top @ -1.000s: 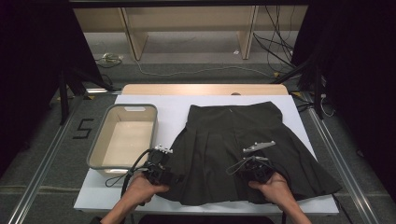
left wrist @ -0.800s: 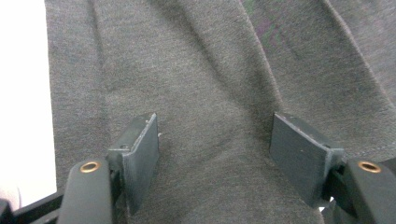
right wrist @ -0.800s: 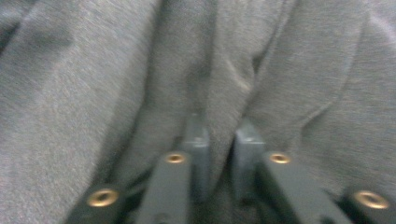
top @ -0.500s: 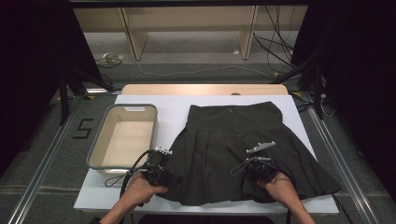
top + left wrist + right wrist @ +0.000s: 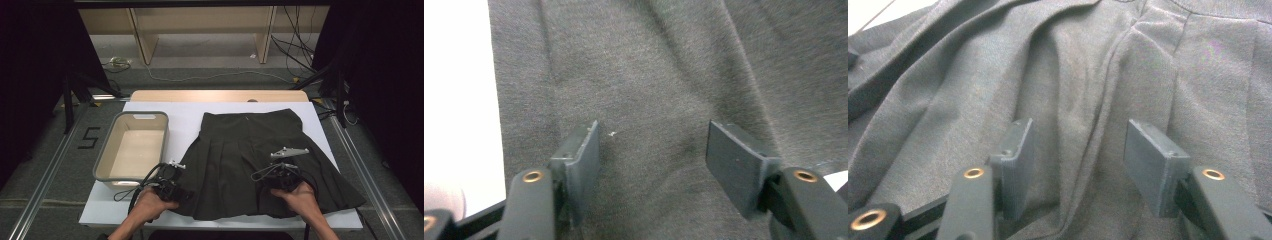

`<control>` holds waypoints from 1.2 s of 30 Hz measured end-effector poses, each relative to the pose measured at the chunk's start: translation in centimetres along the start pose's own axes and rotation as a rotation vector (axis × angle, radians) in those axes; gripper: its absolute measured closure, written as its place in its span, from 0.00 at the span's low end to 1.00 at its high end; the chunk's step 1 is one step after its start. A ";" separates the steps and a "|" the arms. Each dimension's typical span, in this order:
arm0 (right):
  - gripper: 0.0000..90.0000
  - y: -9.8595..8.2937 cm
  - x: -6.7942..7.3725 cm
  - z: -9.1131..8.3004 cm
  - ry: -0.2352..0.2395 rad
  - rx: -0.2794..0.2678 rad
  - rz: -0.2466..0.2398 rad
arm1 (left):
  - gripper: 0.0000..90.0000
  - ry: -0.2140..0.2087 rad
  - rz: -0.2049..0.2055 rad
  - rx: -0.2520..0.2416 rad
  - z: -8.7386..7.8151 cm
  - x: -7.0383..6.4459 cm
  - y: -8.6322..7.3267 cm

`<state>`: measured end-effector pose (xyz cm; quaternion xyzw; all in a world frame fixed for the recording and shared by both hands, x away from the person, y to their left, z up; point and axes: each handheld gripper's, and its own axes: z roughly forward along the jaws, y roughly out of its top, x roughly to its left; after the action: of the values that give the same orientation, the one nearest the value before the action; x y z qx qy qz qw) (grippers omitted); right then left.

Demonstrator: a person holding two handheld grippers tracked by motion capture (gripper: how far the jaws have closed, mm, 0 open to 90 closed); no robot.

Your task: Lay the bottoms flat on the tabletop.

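The dark skirt (image 5: 260, 165) was spread flat on the counter (image 5: 185, 120); both grippers' fingers (image 5: 579, 160) (image 5: 1015, 160) were held wide apart over its near hem, nothing gripped.

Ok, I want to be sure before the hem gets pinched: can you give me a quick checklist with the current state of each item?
1. Left tool open over cloth: ok.
2. Right tool open over cloth: ok.
3. Skirt spread flat on the table: mostly ok, with folds under the right tool.
4. Cloth already between either tool's jaws: not ok, none clamped.
5. Bin beside the skirt, holding nothing: ok.
6. Tools actually touching the fabric: cannot tell.
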<state>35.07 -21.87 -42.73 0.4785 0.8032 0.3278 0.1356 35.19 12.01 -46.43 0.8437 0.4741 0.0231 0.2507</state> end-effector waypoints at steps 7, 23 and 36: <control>0.52 0.0 0.2 0.2 0.011 0.010 -0.016 | 0.69 0.043 0.018 0.003 0.5 0.2 -0.1; 0.53 -0.1 0.2 0.3 0.001 0.004 -0.023 | 0.99 0.008 0.046 -0.020 0.6 -1.3 0.2; 0.51 -0.2 -0.9 -0.3 -0.016 -0.008 0.013 | 0.50 -0.017 0.015 -0.090 -1.3 -1.2 0.4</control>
<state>35.18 -22.82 -42.70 0.4858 0.7977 0.3280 0.1418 34.49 11.36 -44.89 0.8352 0.4643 0.0390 0.2923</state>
